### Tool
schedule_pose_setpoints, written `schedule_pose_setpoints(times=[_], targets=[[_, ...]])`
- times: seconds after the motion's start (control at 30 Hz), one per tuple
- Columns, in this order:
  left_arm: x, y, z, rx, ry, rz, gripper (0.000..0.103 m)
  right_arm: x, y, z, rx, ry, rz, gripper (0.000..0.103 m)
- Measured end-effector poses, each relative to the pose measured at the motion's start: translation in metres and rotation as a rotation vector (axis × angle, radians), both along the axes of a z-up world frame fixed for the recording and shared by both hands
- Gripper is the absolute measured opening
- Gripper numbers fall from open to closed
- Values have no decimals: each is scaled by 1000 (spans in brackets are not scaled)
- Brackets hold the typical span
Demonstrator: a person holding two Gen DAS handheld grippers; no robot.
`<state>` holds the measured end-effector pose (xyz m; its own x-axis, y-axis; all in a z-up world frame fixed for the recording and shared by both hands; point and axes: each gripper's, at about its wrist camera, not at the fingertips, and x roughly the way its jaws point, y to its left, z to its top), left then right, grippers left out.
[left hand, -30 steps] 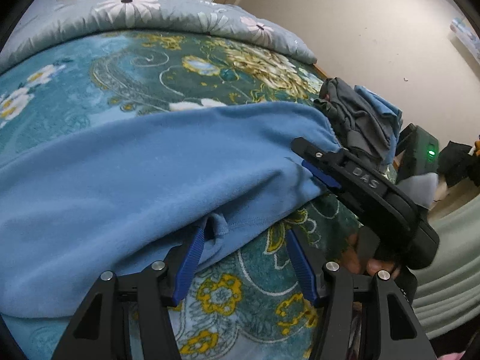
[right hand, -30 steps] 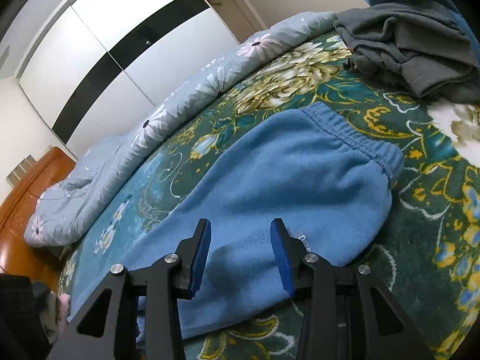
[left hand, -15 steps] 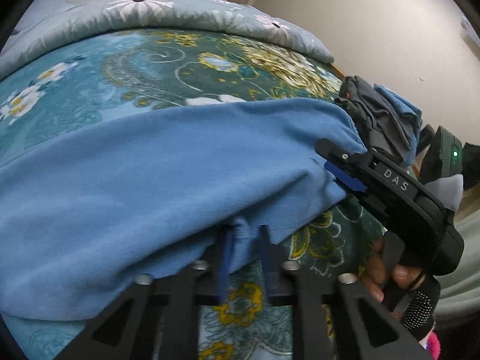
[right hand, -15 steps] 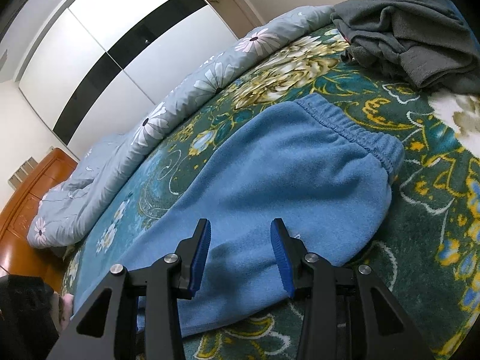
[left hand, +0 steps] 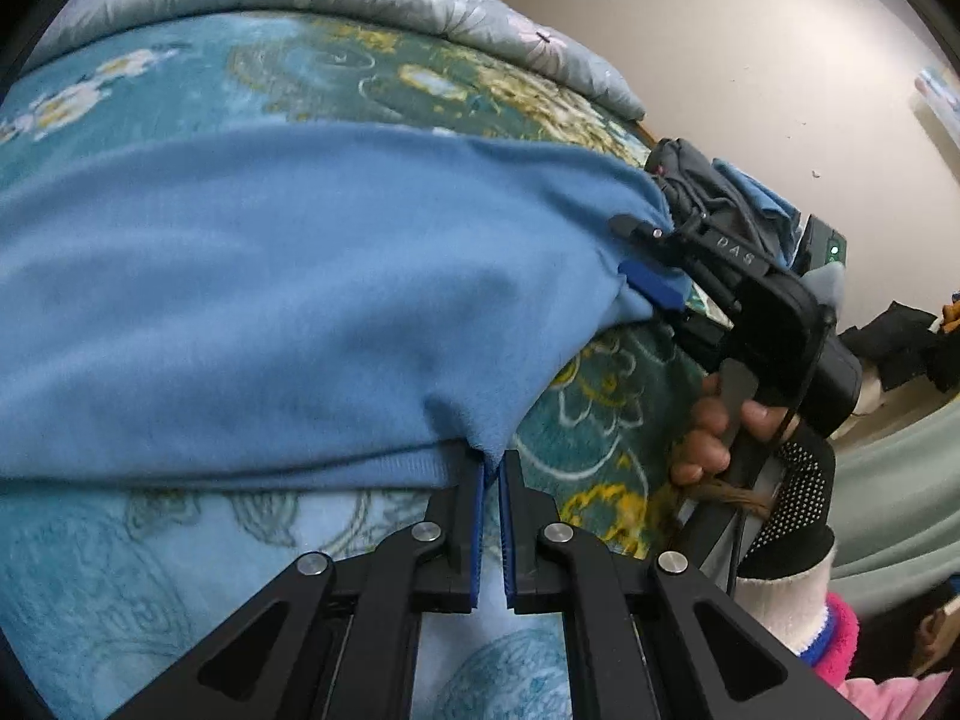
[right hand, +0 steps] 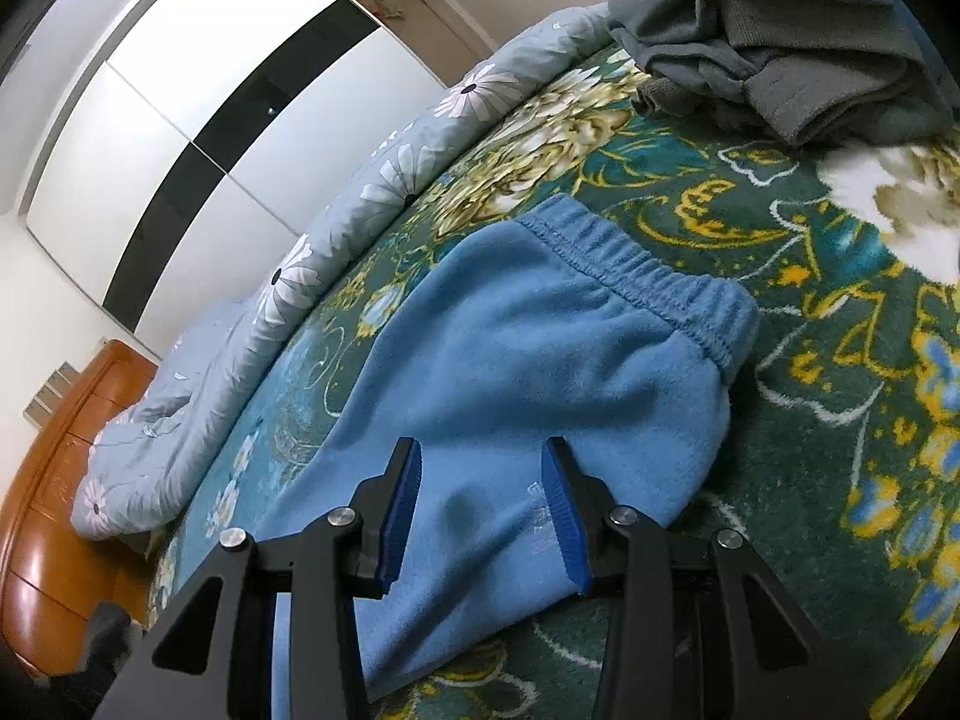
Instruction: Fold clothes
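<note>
Blue fleece trousers [left hand: 288, 300] lie on a green flowered bedspread [left hand: 606, 396]. My left gripper [left hand: 491, 468] is shut on the near edge of the trousers and lifts a small peak of cloth. My right gripper [right hand: 480, 468] is open, with its fingers lying over the trousers' edge below the elastic waistband [right hand: 648, 276]. The right gripper also shows in the left wrist view [left hand: 654, 288], at the trousers' right end, held by a gloved hand.
A heap of grey and blue clothes [right hand: 780, 42] lies at the far right of the bed. A grey daisy-print duvet [right hand: 336, 252] runs along the far side. A white and black wardrobe [right hand: 198, 120] and a wooden bed frame [right hand: 54, 534] stand beyond.
My left gripper has shut on the trousers' edge and pulled it up and back. My right gripper has stayed open and moved slightly along the trousers' edge.
</note>
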<state>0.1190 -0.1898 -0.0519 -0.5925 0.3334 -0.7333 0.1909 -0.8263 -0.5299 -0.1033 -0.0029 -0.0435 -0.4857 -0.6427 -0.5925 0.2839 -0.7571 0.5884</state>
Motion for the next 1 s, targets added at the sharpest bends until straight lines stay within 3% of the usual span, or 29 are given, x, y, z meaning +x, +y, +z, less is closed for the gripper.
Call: schedule_pose_setpoints(times=[0.13,0.3,0.33,0.4,0.47,0.53,0.63,0.73,0.8,0.93,1.0], targets=[[13,-6,8,38,29,9,6,3,-3,1,32,34,1,43],[56,-44,31,27,89,109,9,13,-6,6,98,89,-28,43],[73,-63,35,15,96,173,11,16,-6,7,115,102,-38,43],[98,-93,38,-4,101,286,32,23,-3,9,140,120,-66,43],[141,-139,41,-70,100,492,46,28,2,11,154,133,-100,45],[177,-175,42,-87,102,676,51,34,9,12,158,141,-136,47],[224,-228,31,-25,80,939,60,45,17,11,183,145,-182,51],[248,-262,13,107,67,1062,60,52,23,6,208,130,-217,52],[246,-274,12,111,51,1062,60,55,27,5,211,122,-235,52],[222,-293,21,-4,43,973,58,60,34,6,198,128,-263,52],[215,-297,20,-23,42,952,58,61,34,6,203,130,-265,53]])
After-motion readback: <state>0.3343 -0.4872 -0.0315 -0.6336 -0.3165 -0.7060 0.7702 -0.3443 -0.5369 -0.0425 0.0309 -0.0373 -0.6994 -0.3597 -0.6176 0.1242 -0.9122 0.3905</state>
